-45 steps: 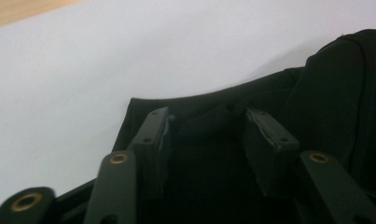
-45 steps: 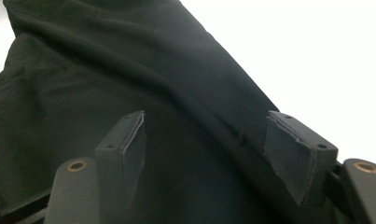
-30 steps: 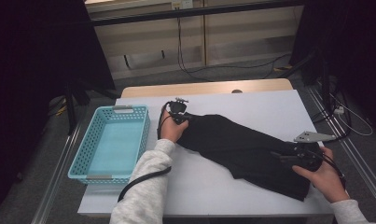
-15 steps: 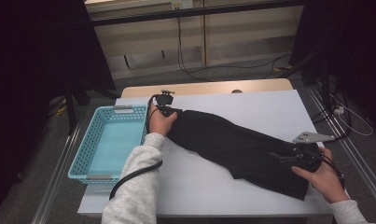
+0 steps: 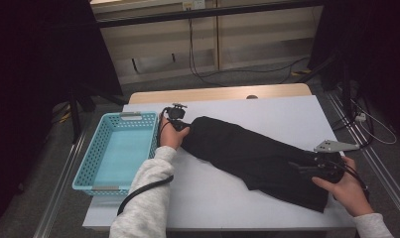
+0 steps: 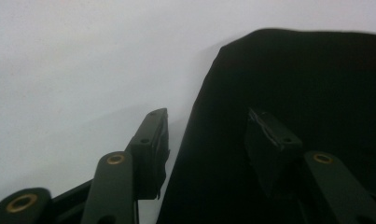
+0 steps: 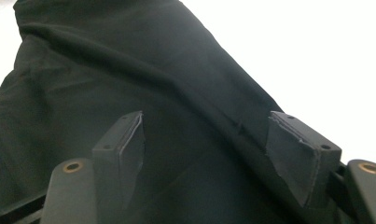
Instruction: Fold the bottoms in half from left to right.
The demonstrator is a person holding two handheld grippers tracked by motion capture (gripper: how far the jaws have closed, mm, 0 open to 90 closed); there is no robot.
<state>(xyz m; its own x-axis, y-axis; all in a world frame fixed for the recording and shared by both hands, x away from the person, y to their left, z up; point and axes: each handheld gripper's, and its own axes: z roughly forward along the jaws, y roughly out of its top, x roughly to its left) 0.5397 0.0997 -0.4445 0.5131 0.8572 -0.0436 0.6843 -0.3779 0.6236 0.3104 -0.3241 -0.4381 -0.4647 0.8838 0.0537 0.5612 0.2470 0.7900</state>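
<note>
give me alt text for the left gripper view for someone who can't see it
The left gripper has its two black jaws open over the edge of a black cloth lying on a white table. One jaw is over the bare table, the other over the cloth, whose edge runs up between them.

The right gripper holds its jaws wide apart over a black cloth. The cloth lies creased, running from upper left toward the bottom. White surface shows beyond its right edge.
</note>
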